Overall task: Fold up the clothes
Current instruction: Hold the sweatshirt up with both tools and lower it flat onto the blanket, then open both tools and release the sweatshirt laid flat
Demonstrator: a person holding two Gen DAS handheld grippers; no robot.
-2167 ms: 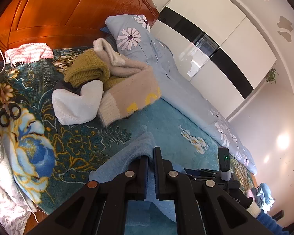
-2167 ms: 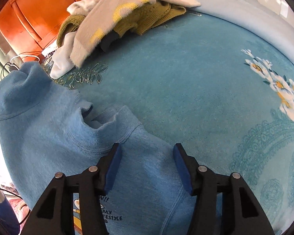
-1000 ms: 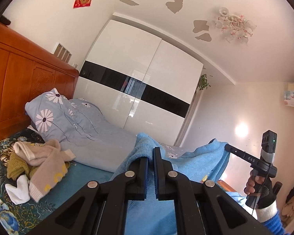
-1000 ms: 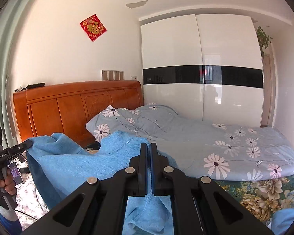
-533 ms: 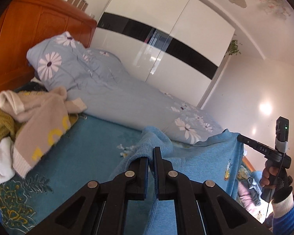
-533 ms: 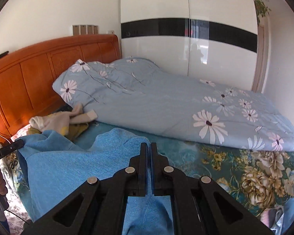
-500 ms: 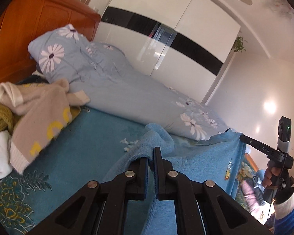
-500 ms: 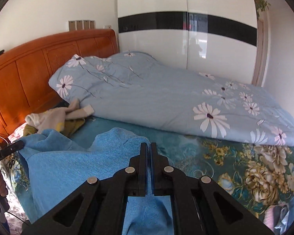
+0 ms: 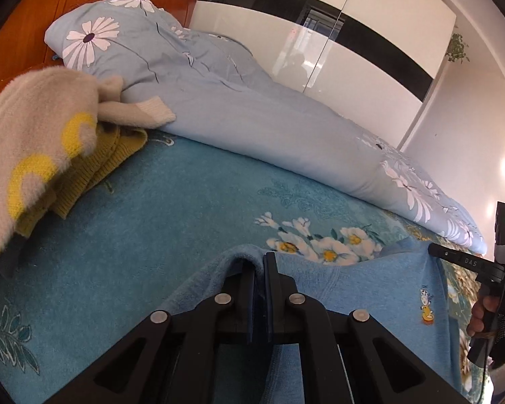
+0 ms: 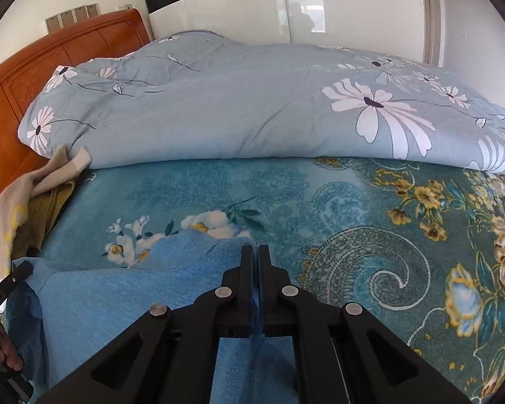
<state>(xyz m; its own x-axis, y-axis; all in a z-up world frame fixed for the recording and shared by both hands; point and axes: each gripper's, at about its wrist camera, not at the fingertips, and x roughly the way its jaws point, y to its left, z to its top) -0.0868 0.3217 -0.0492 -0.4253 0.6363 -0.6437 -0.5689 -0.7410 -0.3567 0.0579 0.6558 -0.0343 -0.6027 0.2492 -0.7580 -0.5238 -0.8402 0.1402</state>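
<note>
Both grippers pinched tight on one garment. Left black two-finger gripper (image 9: 260, 261): fingers pressed together with a fold of the light blue fleece sweatshirt (image 9: 380, 289) caught between them at its upper edge. Right black two-finger gripper (image 10: 256, 252): likewise closed to a sliver, gripping the same sweatshirt (image 10: 118, 289) at its other upper corner.

The sweatshirt is stretched between the two grippers, low over the near side of the teal floral plush blanket (image 9: 171, 202) that covers the bed. A small cartoon print (image 9: 425, 306) shows on the cloth near the right-hand side.

Beyond it, a pale blue daisy-print duvet (image 10: 235, 101) lies bunched along the far side of the bed. At the head end, a heap: beige fuzzy sweater with yellow shapes (image 9: 33, 134) on top of a mustard knit garment (image 9: 94, 168), near the orange wooden headboard (image 10: 67, 54). White glossy wardrobe with a black band (image 9: 336, 37) behind.
</note>
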